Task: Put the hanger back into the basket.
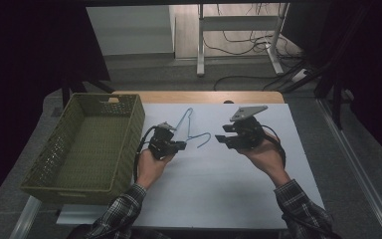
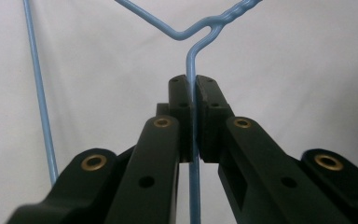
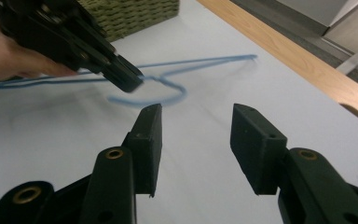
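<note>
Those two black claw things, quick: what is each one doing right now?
Left gripper: closed, pinching the blue wire hanger by its neck.
Right gripper: open, holding nothing, jaws apart above the white table.

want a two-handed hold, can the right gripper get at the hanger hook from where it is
Probably yes. The right gripper is open and faces the hanger hook across bare table, nothing between. The left gripper clamps the neck just beside the hook, so room is tight.

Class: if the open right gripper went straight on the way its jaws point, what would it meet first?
Probably the hook of the thin blue wire hanger, just beyond the right gripper; depth is uncertain.
</note>
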A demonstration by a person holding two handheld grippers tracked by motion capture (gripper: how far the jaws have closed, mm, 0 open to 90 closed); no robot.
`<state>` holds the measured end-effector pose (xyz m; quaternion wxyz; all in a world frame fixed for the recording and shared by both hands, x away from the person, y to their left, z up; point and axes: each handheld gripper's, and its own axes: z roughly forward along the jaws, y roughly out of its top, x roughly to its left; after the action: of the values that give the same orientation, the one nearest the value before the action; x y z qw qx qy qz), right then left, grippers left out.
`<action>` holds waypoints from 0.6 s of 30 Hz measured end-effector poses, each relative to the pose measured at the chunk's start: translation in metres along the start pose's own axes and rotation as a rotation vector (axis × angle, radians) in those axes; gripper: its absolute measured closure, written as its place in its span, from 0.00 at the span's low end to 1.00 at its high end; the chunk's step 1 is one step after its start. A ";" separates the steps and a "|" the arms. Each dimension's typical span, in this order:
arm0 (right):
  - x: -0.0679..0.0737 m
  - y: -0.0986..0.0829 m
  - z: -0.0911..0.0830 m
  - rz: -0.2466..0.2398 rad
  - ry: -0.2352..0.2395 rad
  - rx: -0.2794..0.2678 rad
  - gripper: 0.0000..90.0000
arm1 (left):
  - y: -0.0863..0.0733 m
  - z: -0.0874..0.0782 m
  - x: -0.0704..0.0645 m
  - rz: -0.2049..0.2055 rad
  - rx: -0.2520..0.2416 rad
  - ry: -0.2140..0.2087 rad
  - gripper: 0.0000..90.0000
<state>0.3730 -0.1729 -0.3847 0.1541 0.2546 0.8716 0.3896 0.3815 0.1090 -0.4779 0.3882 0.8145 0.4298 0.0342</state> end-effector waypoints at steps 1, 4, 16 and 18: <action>-0.003 -0.006 0.001 0.011 -0.002 -0.003 0.59 | 0.000 -0.001 0.001 -0.004 -0.004 -0.012 0.97; -0.008 -0.022 0.014 0.042 0.022 -0.001 0.59 | -0.001 -0.002 0.003 -0.025 -0.019 -0.038 0.97; -0.004 -0.020 0.087 0.047 0.191 -0.115 0.67 | -0.004 -0.002 0.008 -0.043 -0.026 -0.078 0.97; -0.003 -0.018 0.094 0.035 0.190 -0.142 0.72 | -0.005 -0.001 0.008 -0.043 -0.027 -0.081 0.97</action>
<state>0.4133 -0.1288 -0.4592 0.0819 0.2199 0.8479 0.4754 0.3831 0.1170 -0.4828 0.4169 0.8004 0.4308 -0.0014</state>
